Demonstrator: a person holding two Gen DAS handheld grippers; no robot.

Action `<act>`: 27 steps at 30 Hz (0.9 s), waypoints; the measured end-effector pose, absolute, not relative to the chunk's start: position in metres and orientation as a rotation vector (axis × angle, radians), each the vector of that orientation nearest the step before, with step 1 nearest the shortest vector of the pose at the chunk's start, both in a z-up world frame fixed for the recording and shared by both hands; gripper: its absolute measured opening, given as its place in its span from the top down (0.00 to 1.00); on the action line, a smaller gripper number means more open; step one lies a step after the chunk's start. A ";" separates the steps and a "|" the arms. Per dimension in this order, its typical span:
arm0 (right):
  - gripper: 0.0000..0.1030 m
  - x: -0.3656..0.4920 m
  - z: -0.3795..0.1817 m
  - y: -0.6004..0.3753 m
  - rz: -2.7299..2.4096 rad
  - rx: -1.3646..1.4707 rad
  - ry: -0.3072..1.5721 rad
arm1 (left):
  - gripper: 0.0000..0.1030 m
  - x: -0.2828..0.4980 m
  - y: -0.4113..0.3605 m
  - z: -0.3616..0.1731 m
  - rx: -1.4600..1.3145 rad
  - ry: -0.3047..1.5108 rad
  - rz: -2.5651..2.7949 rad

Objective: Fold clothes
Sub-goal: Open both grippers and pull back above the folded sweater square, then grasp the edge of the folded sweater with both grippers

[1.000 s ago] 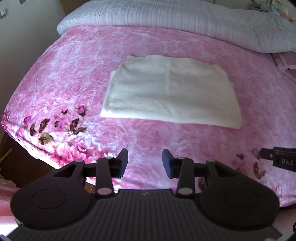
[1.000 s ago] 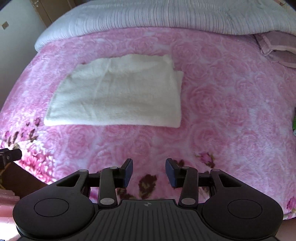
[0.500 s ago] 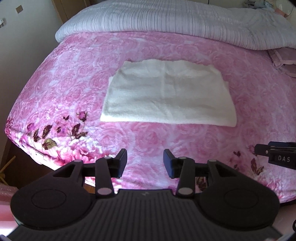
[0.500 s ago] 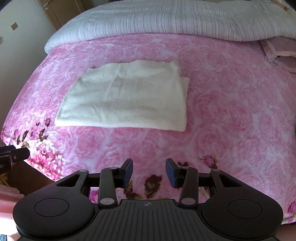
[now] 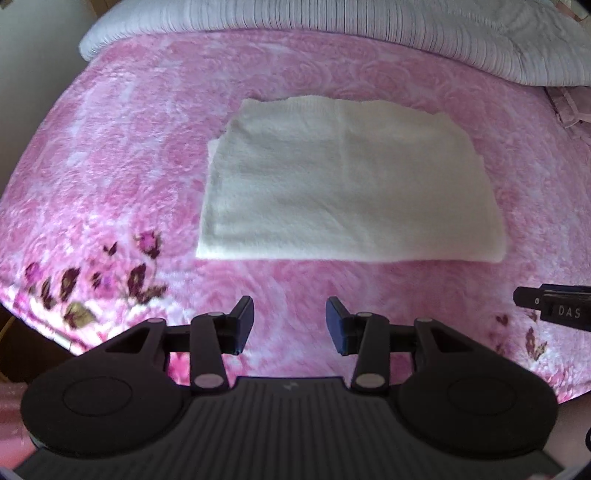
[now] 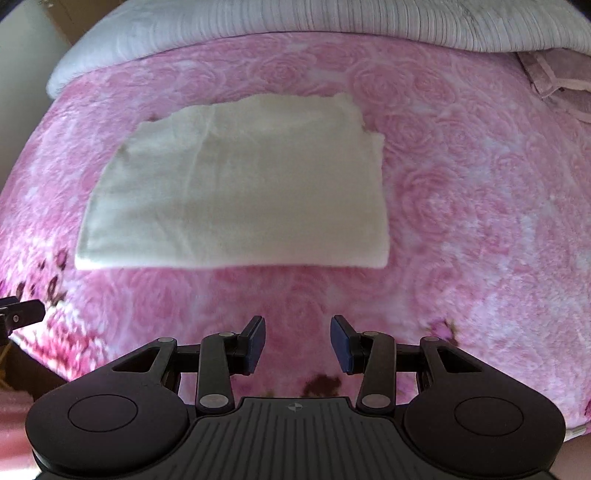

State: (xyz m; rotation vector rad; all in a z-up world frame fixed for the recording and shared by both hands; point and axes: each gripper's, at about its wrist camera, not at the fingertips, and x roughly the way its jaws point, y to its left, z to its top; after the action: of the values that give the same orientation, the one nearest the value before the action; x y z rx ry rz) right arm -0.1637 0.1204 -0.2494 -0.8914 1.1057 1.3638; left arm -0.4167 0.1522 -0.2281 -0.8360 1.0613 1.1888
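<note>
While your left gripper [image 5: 290, 325] hangs over the near edge of the bed, its jaws stand wide apart with nothing between them, only the pink rose-patterned blanket [image 5: 110, 155] showing in the gap. Your right gripper [image 6: 297, 343] sits the same way: jaws spread wide, holding nothing, above the blanket's near part. You have the cream garment [image 5: 347, 184] lying flat on the blanket as a folded rectangle, its near edge straight and well apart from both sets of fingertips. From your left wrist it lies ahead and a little to the right; from your right wrist it lies ahead and to the left [image 6: 243, 192]. A faint crease runs down its top layer, and a lower layer peeks out at its far corners. Beyond it a grey striped quilt [image 5: 369, 26] lies across the far side of the bed. You can see the tip of your right gripper at the right edge of the left wrist view [image 5: 554, 306].
</note>
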 end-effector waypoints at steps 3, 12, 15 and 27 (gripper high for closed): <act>0.58 -0.161 -0.267 0.139 1.304 -0.865 1.130 | 0.62 -0.431 0.189 -0.251 -0.848 1.100 1.168; 0.58 -0.110 -0.324 0.181 1.166 -0.726 1.139 | 0.62 -0.455 0.261 -0.311 -0.842 1.114 1.110; 0.58 -0.087 -0.338 0.200 1.193 -0.646 1.146 | 0.62 -0.456 0.272 -0.326 -0.856 1.092 1.098; 0.63 -0.024 -0.388 0.295 1.428 -0.421 1.107 | 0.62 -0.441 0.289 -0.366 -0.892 1.004 1.164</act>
State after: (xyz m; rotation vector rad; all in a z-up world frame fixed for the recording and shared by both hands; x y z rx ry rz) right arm -0.0244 0.2951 -0.3879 -0.4214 1.1067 1.4282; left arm -0.4413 0.2888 -0.3664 -0.8922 1.0039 1.1643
